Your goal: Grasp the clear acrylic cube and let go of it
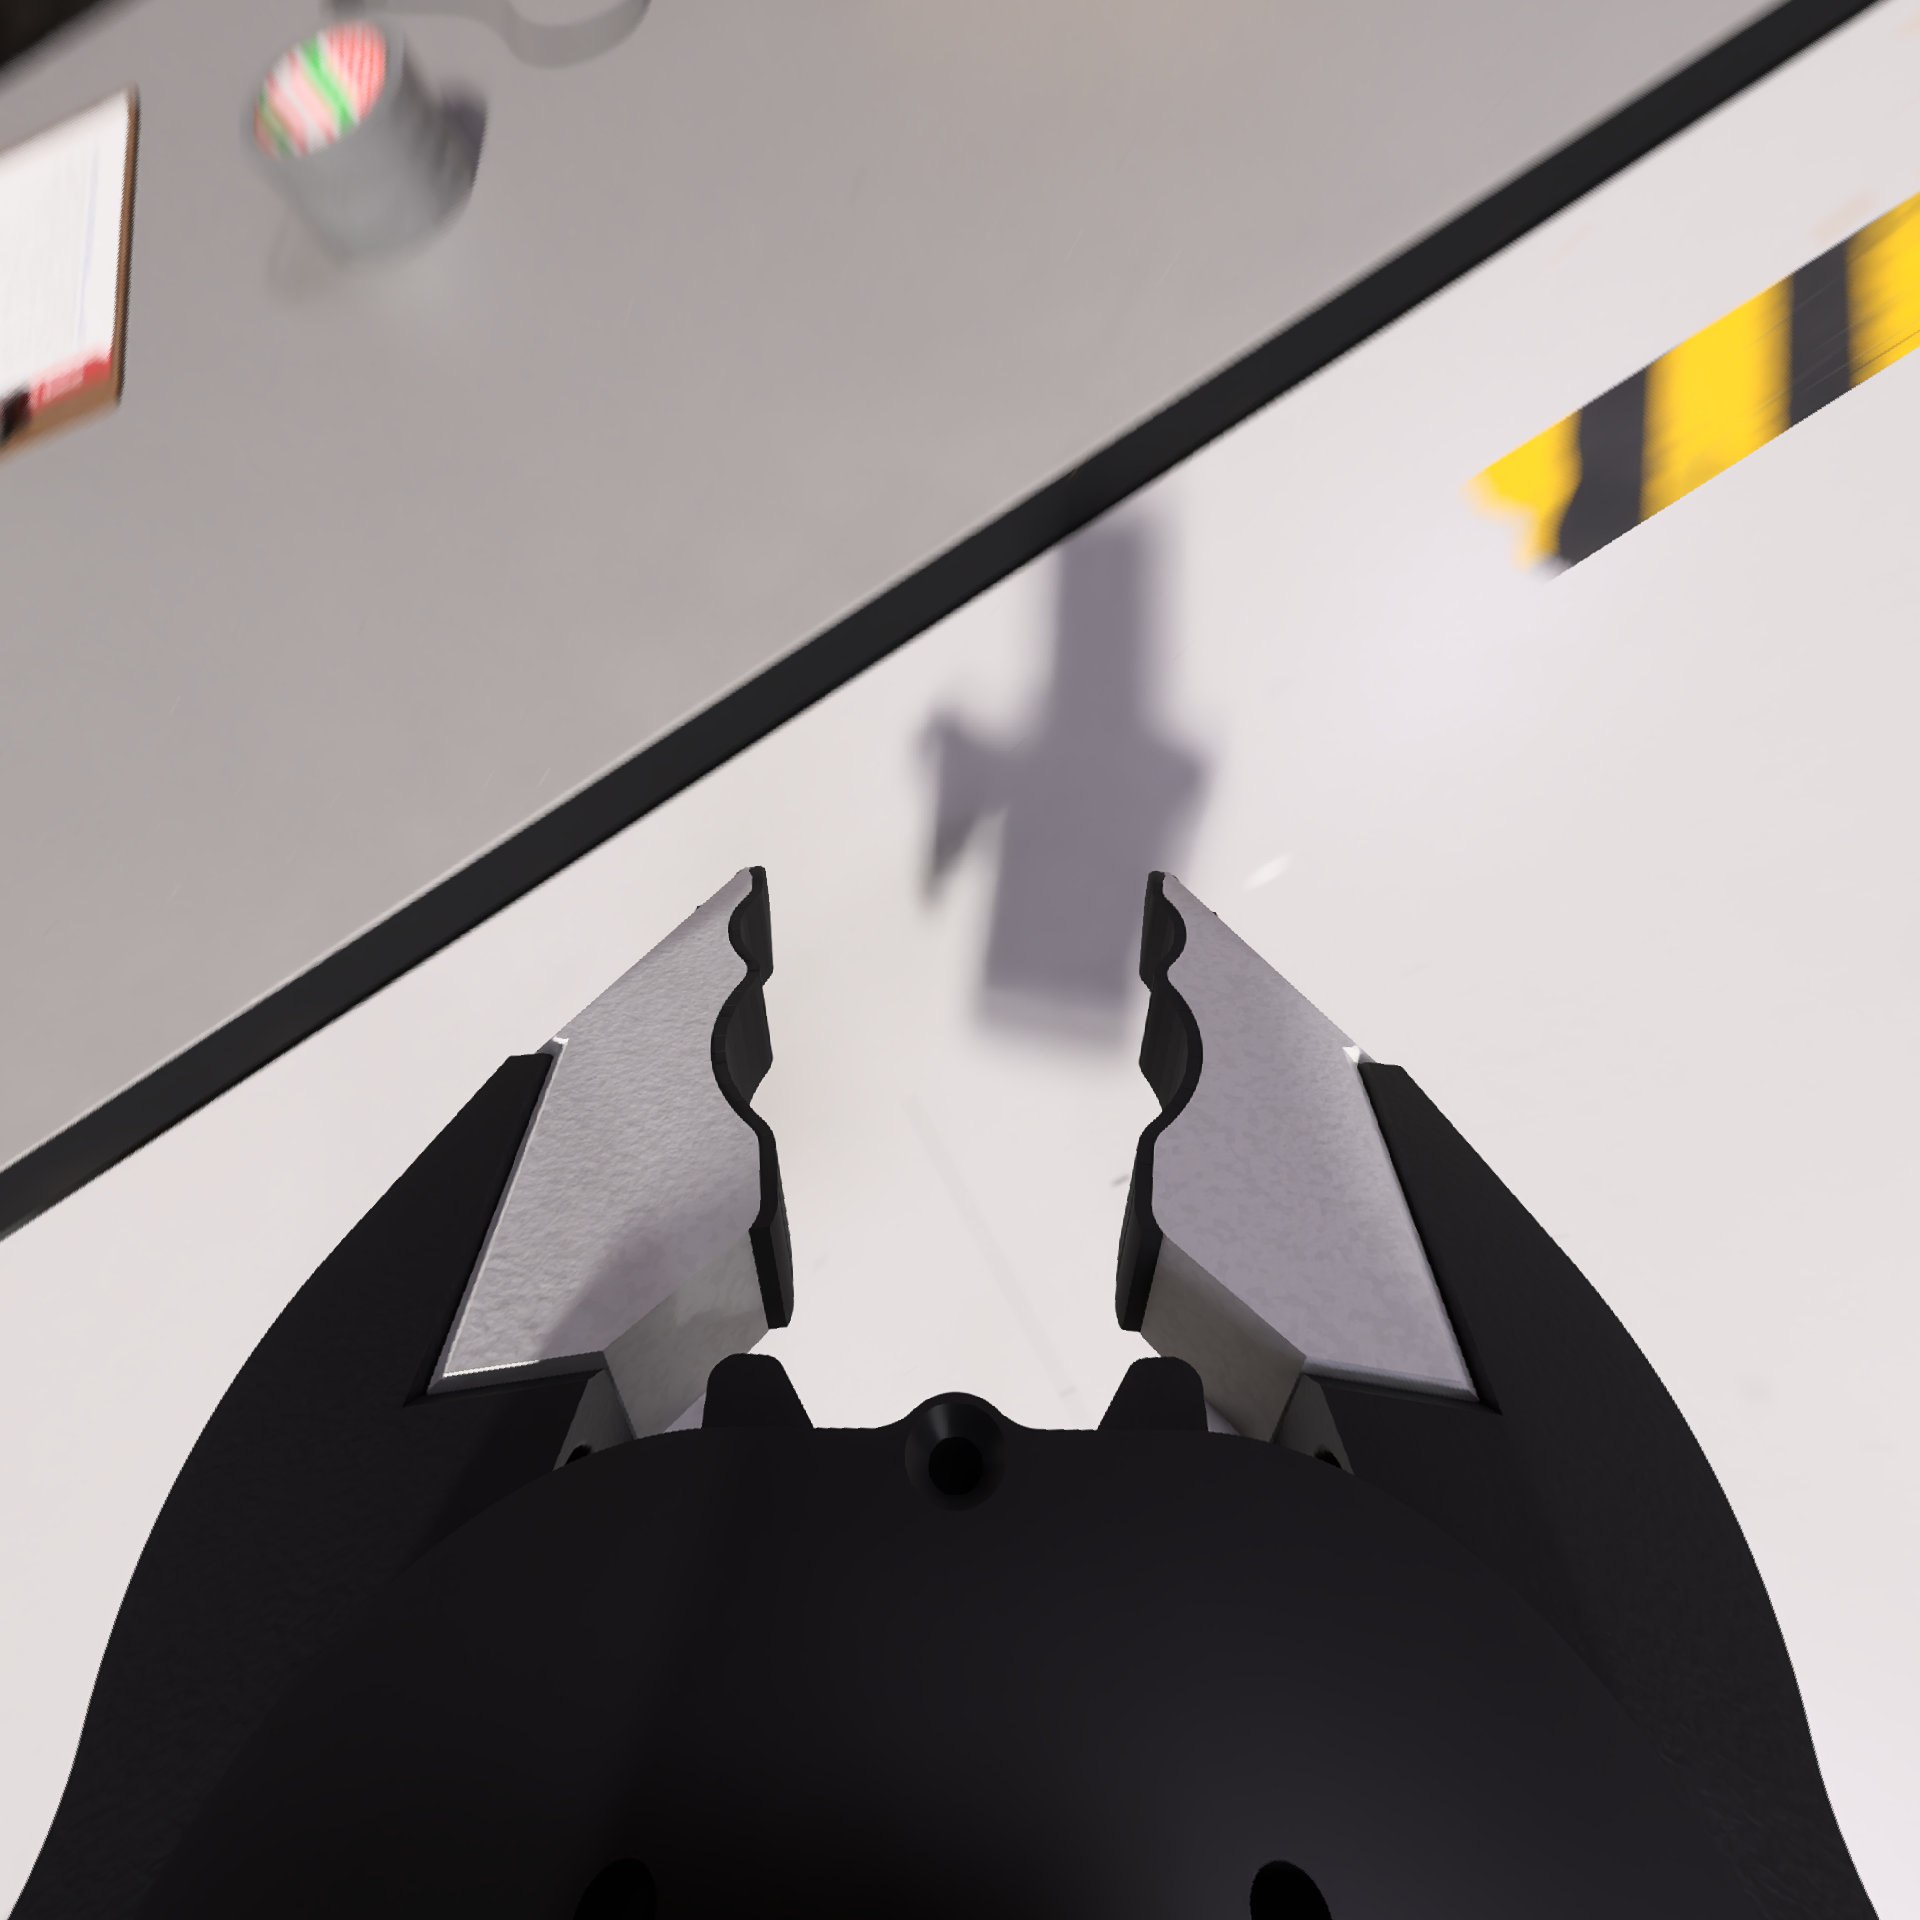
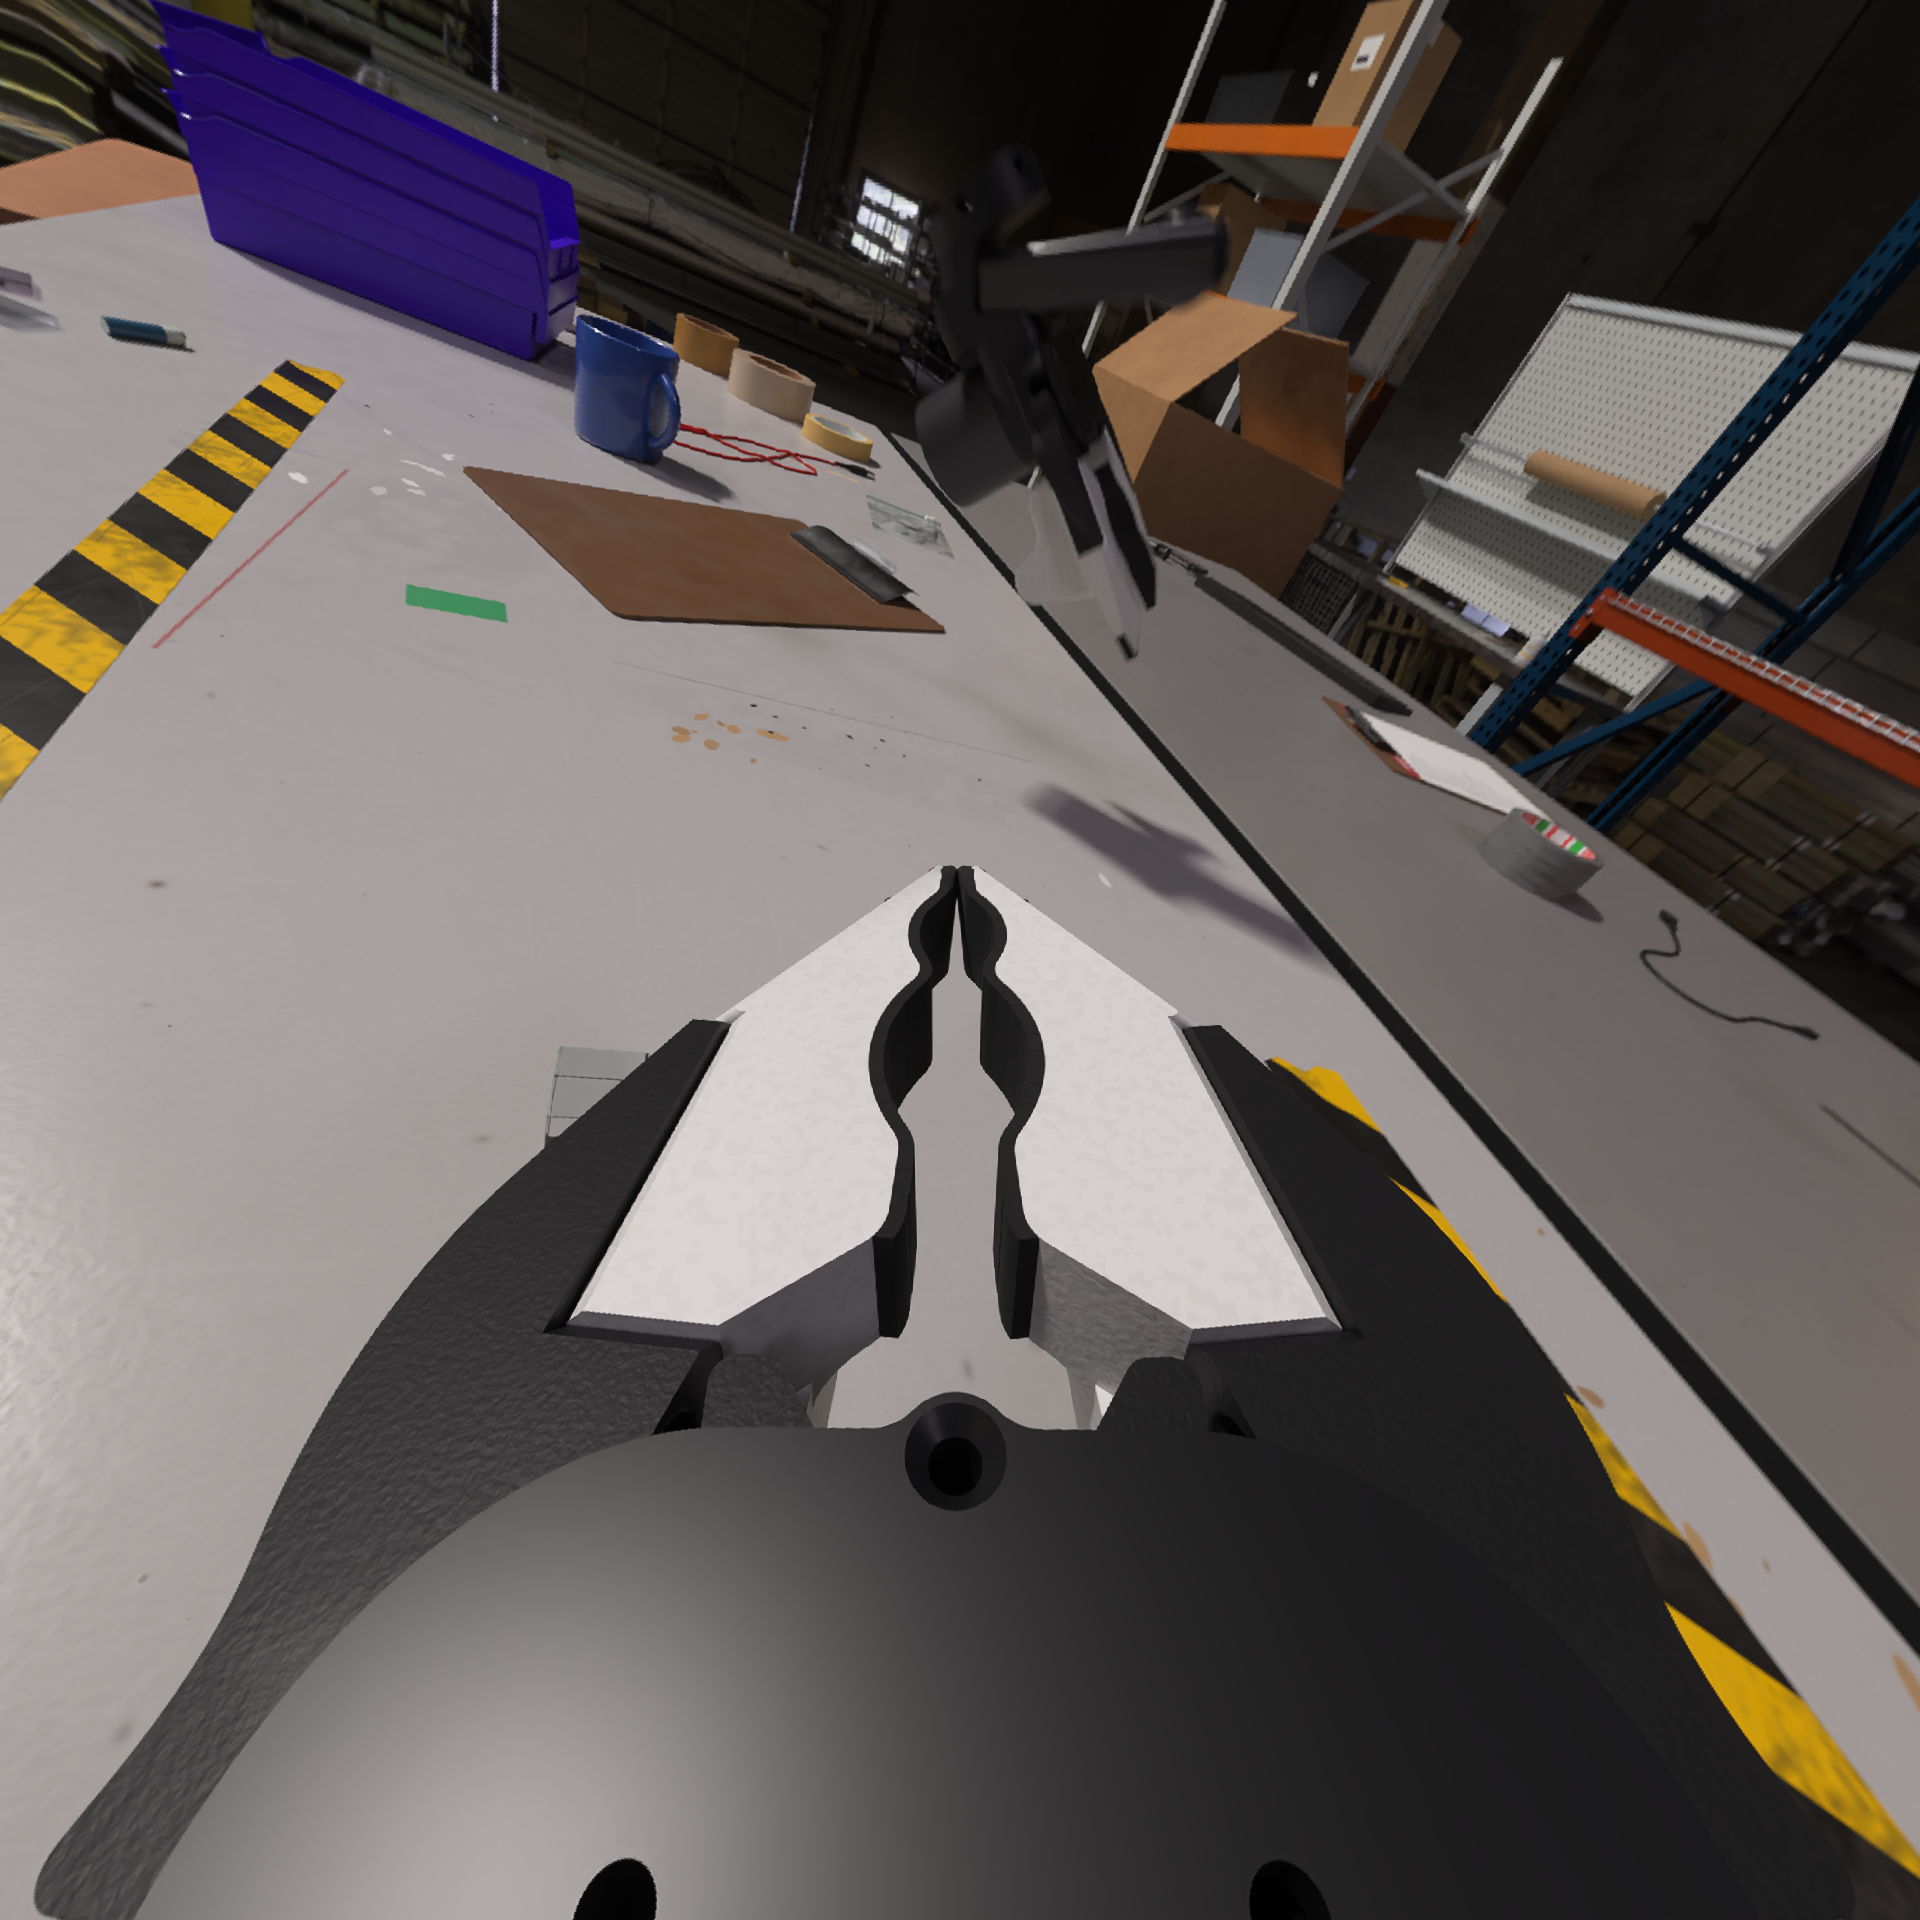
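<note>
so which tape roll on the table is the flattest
The yellow tape roll, lying past the red cord. The two tan rolls behind it stand clearly taller.

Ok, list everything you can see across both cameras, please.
Storage bins: one stack, purple, far left of the white table.
Mug: one, blue, beside the bins.
Tape rolls: three, tan, behind the mug.
Clipboard: one, brown, mid-table.
Hazard stripes: two, yellow-black, along the table's sides.
Clear acrylic cube: probably one, see-through, partly hidden beside the right gripper.
Striped tape roll: one, grey, on the grey table.
Paper clipboard: one, white sheet, grey table.
Left gripper: open, above the table edge.
Right gripper: shut, empty.
</note>
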`<state>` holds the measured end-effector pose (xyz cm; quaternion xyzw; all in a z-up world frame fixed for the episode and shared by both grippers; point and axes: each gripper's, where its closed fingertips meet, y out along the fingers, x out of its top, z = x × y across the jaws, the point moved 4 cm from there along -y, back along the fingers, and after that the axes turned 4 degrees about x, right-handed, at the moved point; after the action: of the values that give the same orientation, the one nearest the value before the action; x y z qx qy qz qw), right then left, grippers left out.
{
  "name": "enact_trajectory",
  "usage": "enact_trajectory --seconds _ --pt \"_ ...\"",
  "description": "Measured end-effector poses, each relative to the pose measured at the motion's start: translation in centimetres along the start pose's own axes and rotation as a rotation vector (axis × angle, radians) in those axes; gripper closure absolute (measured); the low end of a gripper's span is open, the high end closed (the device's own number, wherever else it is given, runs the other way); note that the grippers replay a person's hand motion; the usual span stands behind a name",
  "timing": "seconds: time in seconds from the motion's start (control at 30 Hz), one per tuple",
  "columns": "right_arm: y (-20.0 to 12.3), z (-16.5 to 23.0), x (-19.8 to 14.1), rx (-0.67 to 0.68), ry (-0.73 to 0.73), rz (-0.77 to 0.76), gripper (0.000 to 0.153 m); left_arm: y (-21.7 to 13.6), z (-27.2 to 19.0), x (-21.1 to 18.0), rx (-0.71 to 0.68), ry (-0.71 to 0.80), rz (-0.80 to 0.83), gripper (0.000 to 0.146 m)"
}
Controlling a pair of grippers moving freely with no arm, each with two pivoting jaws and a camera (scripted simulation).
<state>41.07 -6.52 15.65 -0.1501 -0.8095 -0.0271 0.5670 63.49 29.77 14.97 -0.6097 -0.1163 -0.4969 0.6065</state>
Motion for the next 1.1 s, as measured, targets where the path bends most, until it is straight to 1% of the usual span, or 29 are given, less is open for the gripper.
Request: enact_trajectory --seconds 0.1,0.2,0.27,0.37,0.43,0.5,0.6,0.67,0.8,0.93,1.0,1.1 --pt "0.2 -0.3 -0.6 0.004 0.053 0.01 0.153 -3.5 -4.9 2.7 -0.157 -0.027 -0.204 0.074" --pt "0.4 -0.5 -1.0 0.023 0.131 0.005 0.153 -6.7 -11.7 3.3 -0.342 0.004 -0.32 0.078" --pt "0.5 -0.5 -1.3 0.039 0.186 0.007 0.153 -8.3 -16.4 2.4 -0.458 0.043 -0.337 0.08" --pt "0.6 -0.6 -1.7 0.057 0.239 0.021 0.153 -9.8 -22.6 -0.5 -0.608 0.139 -0.326 0.082" --pt "0.7 -0.5 -2.0 0.066 0.263 0.034 0.153 -10.6 -26.2 -2.7 -0.715 0.203 -0.319 0.083" --pt "0.8 -0.2 -2.3 0.104 0.29 0.049 0.153 -11.1 -29.1 -4.5 -0.797 0.252 -0.305 0.086" --pt "1.0 0.9 -2.9 0.202 0.339 0.079 0.153 -10.4 -32.1 -6.9 -0.824 0.327 -0.239 0.086" --pt "1.2 1.6 -3.4 0.273 0.385 0.115 0.153 -9.5 -33.3 -7.9 -0.814 0.395 -0.194 0.081" --pt "1.4 2.6 -4.2 0.369 0.502 0.173 0.153 -8.2 -34.7 -8.1 -0.78 0.51 -0.183 0.073" --pt "1.5 2.8 -4.6 0.44 0.633 0.17 0.153 -7.2 -35.6 -8.0 -0.788 0.569 -0.168 0.068" --pt "1.5 2.7 -4.8 0.463 0.689 0.169 0.153 -6.8 -36.0 -8.1 -0.792 0.595 -0.16 0.069" --pt "1.5 2.7 -5.3 0.481 0.746 0.178 0.153 -6.3 -36.3 -8.4 -0.795 0.626 -0.15 0.077"
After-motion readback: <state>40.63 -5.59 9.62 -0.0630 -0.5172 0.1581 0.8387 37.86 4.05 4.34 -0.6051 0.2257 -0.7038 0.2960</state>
